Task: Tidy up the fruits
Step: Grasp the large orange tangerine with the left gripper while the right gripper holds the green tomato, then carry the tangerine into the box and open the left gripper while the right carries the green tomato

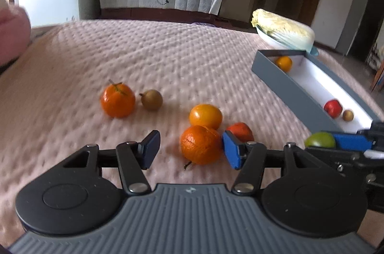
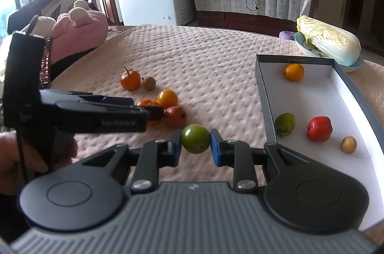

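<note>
- We hold the right gripper (image 2: 195,146) clamped on a green fruit (image 2: 195,138), one pad pressing each side of it, just above the pink quilted bedspread (image 2: 204,55).
- Our left gripper (image 1: 190,149) stands partly open; a wrinkled orange (image 1: 201,144) lies between the jaws, against the blue right pad (image 1: 231,149), while the dark left pad (image 1: 150,148) is clear of it.
- At twelve o'clock from that orange sits a smooth yellow-orange fruit (image 1: 205,116), touching it; a reddish fruit (image 1: 240,131) lies at two o'clock, behind the blue pad.
- At ten o'clock, well apart, a stemmed tangerine (image 1: 117,100) rests just beside a small brown fruit (image 1: 151,99).
- The grey box (image 2: 264,95) lies at three o'clock of the right gripper, holding a yellow-orange fruit (image 2: 294,72) at its far end, and a green one (image 2: 285,124), a red one (image 2: 320,129) and a little brown one (image 2: 349,144) nearer us.
- A cabbage (image 2: 328,39) on a plate (image 2: 302,45) sits at one o'clock, beyond the box.
- A pink plush toy (image 2: 81,26) lies at ten o'clock.
</note>
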`<state>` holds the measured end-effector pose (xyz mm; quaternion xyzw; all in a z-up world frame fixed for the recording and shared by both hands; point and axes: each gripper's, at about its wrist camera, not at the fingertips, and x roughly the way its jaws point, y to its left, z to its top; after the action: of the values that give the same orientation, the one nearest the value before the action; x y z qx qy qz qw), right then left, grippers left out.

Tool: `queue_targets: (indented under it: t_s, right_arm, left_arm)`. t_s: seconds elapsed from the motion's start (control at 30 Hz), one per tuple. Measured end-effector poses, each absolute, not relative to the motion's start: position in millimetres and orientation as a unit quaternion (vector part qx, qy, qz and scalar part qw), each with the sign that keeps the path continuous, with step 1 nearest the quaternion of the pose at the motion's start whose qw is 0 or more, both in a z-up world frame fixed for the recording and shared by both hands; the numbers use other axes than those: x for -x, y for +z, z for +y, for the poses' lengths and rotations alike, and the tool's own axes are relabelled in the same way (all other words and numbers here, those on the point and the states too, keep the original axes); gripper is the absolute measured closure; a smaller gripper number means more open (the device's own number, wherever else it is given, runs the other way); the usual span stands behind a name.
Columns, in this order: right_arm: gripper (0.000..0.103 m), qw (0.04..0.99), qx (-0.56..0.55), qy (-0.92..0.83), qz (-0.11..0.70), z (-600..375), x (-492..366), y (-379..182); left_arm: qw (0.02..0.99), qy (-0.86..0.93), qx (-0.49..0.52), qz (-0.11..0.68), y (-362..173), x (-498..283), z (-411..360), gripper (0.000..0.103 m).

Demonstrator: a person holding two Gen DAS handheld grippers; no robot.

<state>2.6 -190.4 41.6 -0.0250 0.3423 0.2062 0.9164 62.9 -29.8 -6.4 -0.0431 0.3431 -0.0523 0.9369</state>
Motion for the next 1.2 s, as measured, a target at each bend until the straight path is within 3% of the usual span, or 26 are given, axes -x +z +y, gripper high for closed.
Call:
queue_targets:
  t_s: [0.23,1.2]
  right_arm:
    - [0.075,0.916,0.030,0.204,0.345,-189,-2,39]
    - [0.075,0.927,0.009,0.199,0.317,-194,0,56]
  left_arm:
    - [0.933,-0.069,0.037,0.350,-12,-63,-38,0.061]
    - [0.947,-0.012,0.026,0.320,27,-41,-10,0.064]
